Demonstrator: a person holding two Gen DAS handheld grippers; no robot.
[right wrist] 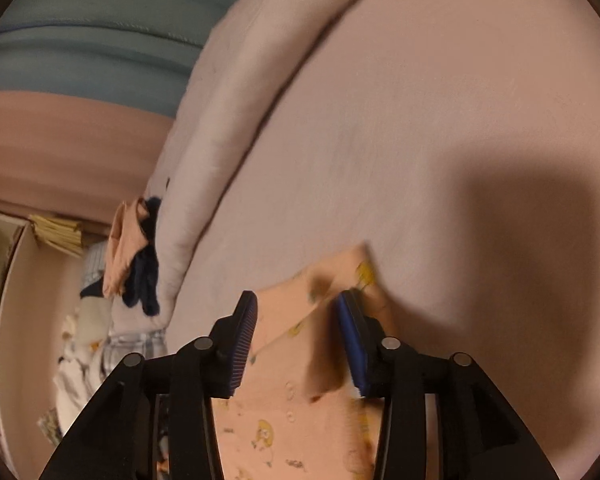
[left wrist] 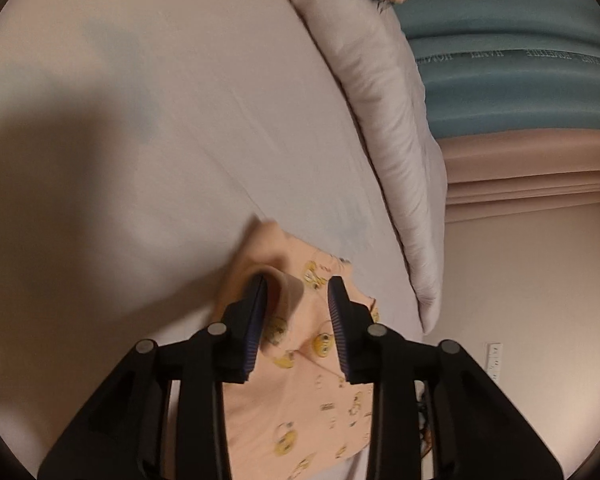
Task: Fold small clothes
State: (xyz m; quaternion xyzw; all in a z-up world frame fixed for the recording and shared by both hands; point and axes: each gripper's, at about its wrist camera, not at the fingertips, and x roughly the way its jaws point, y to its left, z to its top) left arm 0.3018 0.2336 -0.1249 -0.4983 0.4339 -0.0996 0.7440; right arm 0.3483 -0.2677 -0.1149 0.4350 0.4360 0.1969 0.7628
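A pale bed sheet (left wrist: pixel 172 128) covered the mattress, with a rumpled quilt (left wrist: pixel 384 120) along its edge. The peach printed garment (left wrist: pixel 300 392) lay flat on the sheet beneath both claws. The left gripper (left wrist: pixel 298 312) and right gripper (right wrist: pixel 296 332) stood partly open, their pads clear of the cloth between them.

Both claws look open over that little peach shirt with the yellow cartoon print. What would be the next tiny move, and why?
Probably lift both grippers back off the cloth. The left gripper and right gripper stand open, pads not pinching the peach printed garment, whose folded edge lies on the bed sheet. That looks like a finished release, so clearing away would let the fold settle before the next crease.
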